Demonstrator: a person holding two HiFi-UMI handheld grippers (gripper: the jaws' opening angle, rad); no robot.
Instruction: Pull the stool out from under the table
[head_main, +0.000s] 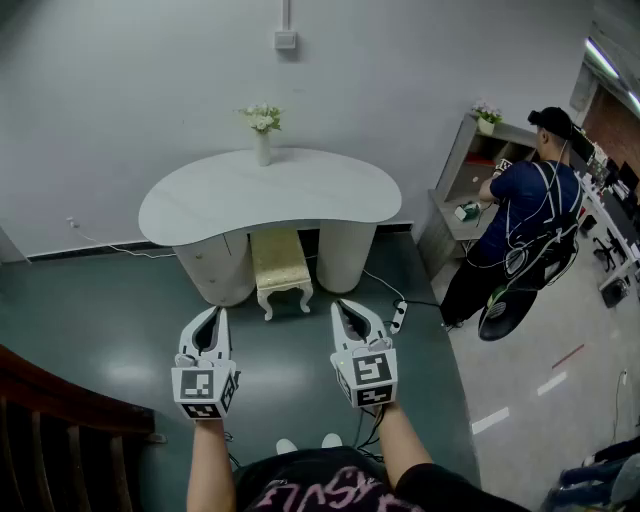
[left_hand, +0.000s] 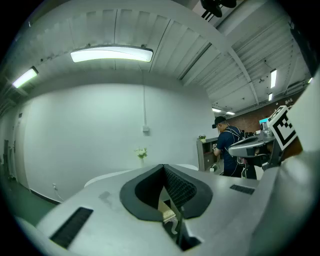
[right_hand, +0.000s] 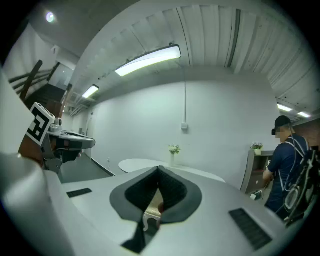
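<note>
White kidney-shaped desk (head_main: 230, 195): rests on two rounded pedestals (head_main: 215, 270), with a white vase of flowers (head_main: 262, 142) near its back edge
Cream upholstered stool with carved white legs (head_main: 278, 265): tucked between the pedestals, rear part under the desk top, front legs out on the dark green floor (head_main: 100, 320)
Left claw (head_main: 214, 313): pressed together, nothing between the jaws; held out low on a bare forearm (head_main: 208, 465), pointing at the desk, short of the stool
Right claw (head_main: 344, 306): pressed together and empty, level with its twin, near the stool's right front leg but apart from it
Person in a dark blue shirt (head_main: 525, 210): at a grey shelf unit (head_main: 455, 175), well apart
</note>
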